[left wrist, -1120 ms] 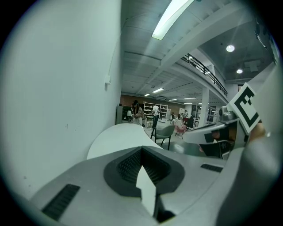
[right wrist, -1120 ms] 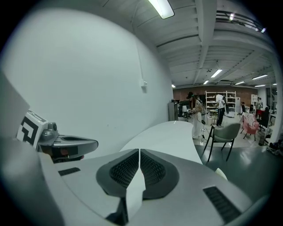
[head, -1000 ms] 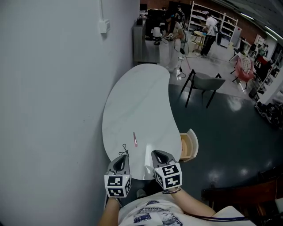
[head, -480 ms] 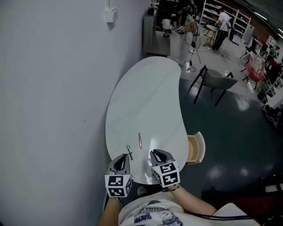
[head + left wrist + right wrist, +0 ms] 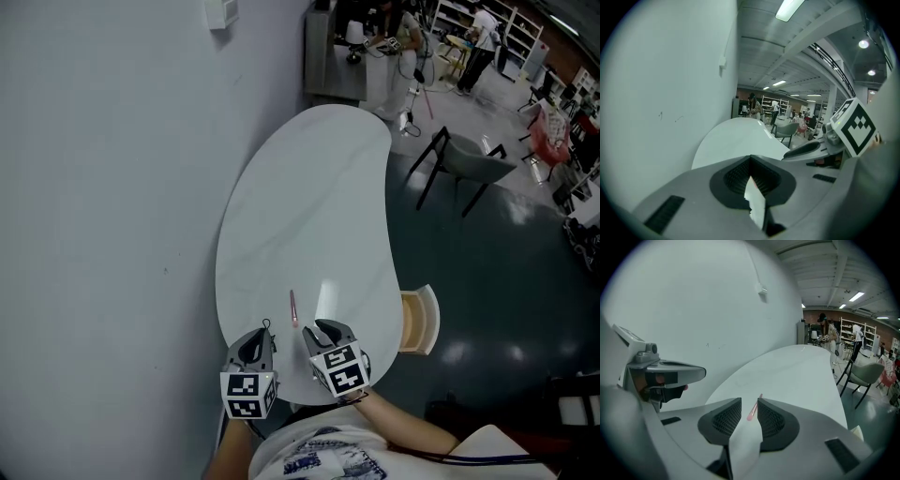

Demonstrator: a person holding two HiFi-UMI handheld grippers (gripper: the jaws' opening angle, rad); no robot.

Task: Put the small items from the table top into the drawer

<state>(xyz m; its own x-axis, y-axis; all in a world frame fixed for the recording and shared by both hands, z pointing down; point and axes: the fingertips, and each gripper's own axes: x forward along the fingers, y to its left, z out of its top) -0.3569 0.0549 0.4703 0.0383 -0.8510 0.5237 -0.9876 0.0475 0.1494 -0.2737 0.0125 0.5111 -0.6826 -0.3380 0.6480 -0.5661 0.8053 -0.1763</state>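
Pink stick (image 5: 292, 307): lay flat on the white bench (image 5: 309, 187), close to its near end, pointing roughly along the bench's length; touched by nothing

Right hand-held gripper (image 5: 322, 330): hovered over the near end of the bench, tips just right of the stick and a little short of it. Jaws opening, pads apart. Same gripper (image 5: 749, 408) in the right gripper view: showed the stick (image 5: 753, 411) through the gap, lying on the bench (image 5: 797, 371) beyond the tips, pressed by neither pad

Left hand-held gripper (image 5: 253, 345): sat at the near-left rim of the bench, beside the right one. Same gripper (image 5: 750, 161) in the left gripper view: jaws pressed together, pinching nothing, aimed down the bench (image 5: 736, 136)

Small dark wiry item (image 5: 267, 325): lay on the bench just ahead of the left tips, left of the stick; too small to identify

Drawer (image 5: 419, 321): stood pulled out at the bench's right side, about level with the stick, pale wood inside; contents not readable from the head view

Wall (image 5: 112, 187): plain grey, ran along the bench's left edge

Chair (image 5: 469, 161): stood on the dark floor (image 5: 487, 272), off the far right of the bench
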